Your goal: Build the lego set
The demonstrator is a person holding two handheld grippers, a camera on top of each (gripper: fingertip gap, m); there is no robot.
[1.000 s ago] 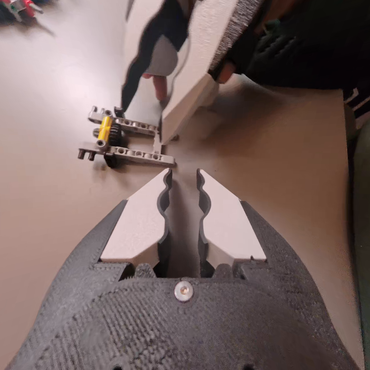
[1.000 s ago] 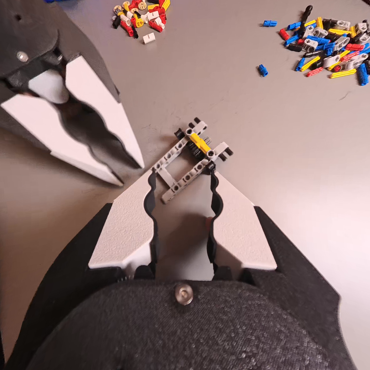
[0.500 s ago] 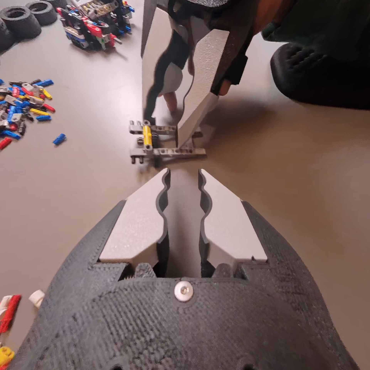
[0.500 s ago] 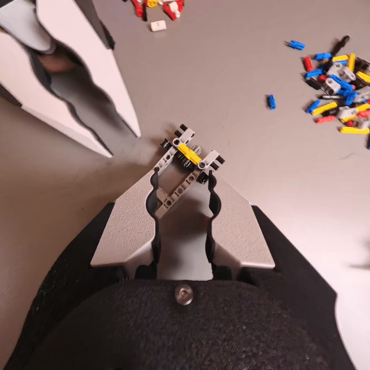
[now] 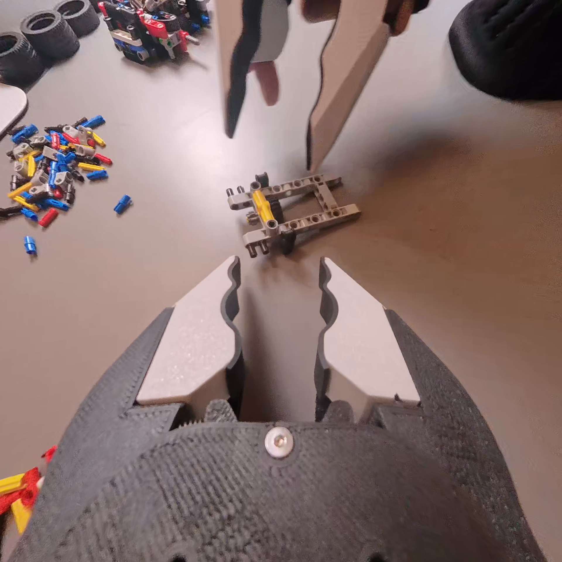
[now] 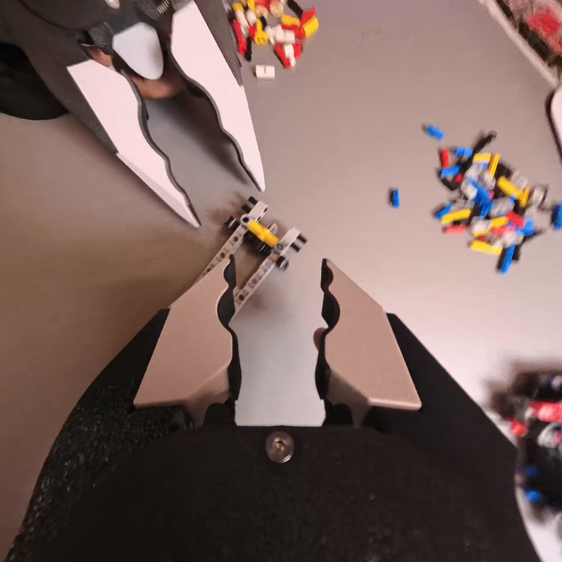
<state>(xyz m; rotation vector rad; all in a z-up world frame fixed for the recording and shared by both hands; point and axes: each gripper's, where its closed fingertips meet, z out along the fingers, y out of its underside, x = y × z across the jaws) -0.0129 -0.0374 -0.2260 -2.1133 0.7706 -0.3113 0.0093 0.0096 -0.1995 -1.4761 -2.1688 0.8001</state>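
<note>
A small grey beam frame (image 5: 294, 209) with a yellow connector (image 5: 262, 204), a black gear and black pins lies flat on the table. It also shows in the right wrist view (image 6: 258, 246). My left gripper (image 5: 279, 263) is open and empty, its tips just short of the frame's pinned end. My right gripper (image 6: 276, 264) is open and empty, lifted above the frame; its left finger (image 6: 194, 328) hides part of the frame. In the left wrist view the right gripper (image 5: 270, 152) hangs over the frame's far side. In the right wrist view the left gripper (image 6: 229, 206) points at the frame.
A pile of small blue, yellow, red and grey parts (image 5: 51, 167) lies left of the frame, also in the right wrist view (image 6: 492, 200). A part-built model (image 5: 149, 30) and black tyres (image 5: 45, 36) stand at the back left. A red, yellow and white pile (image 6: 273, 33) lies farther off. From my right tips it is roughly 20 centimeters to the part-built model (image 5: 149, 30); from my left, 25 centimeters.
My right gripper has let go of the frame and lifted away, jaws wider. My left gripper has opened wider. The frame now lies free and turned on the table.
</note>
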